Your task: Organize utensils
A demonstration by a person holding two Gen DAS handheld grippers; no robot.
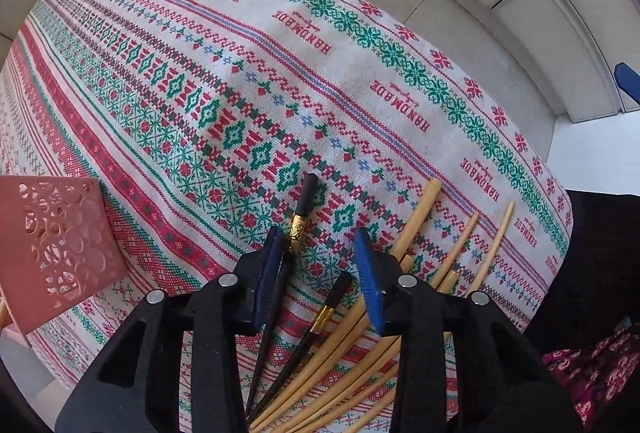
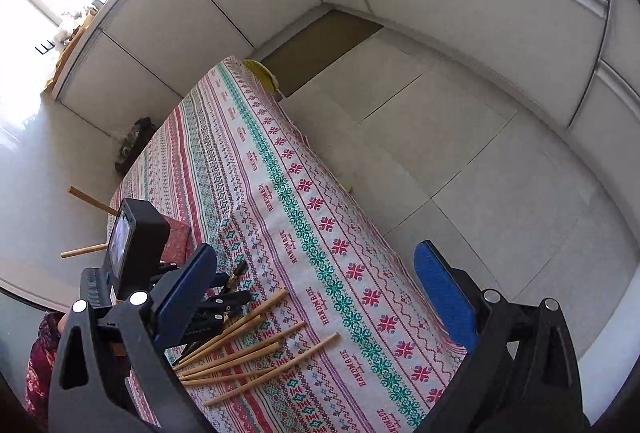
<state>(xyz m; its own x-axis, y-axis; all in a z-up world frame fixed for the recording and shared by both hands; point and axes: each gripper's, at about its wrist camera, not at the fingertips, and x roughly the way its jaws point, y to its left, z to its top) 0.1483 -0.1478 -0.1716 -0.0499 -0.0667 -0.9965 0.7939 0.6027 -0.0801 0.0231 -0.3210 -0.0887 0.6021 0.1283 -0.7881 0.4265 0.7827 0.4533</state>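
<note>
Left wrist view shows your left gripper [image 1: 320,249] pointing down over the patterned tablecloth [image 1: 280,73], its blue pads [image 1: 370,281] narrowed but not yet touching anything. One black chopstick [image 1: 294,233] with a gold band lies against the inside of the left pad; a second black chopstick [image 1: 328,309] lies lower in the gap. No frame shows a firm pinch, so treat the grasp as unfinished. Just right of the pads, the bamboo chopsticks [image 1: 416,229] fan across the cloth. Well out to the left stands the pink perforated holder [image 1: 56,245], the likely destination. Your right gripper [image 2: 316,293] hangs with its jaws wide apart and empty, above the bamboo fan. Judging by this, you are at the pick-up step: close fully on one black stick, check it lifts cleanly, then carry it left.
</note>
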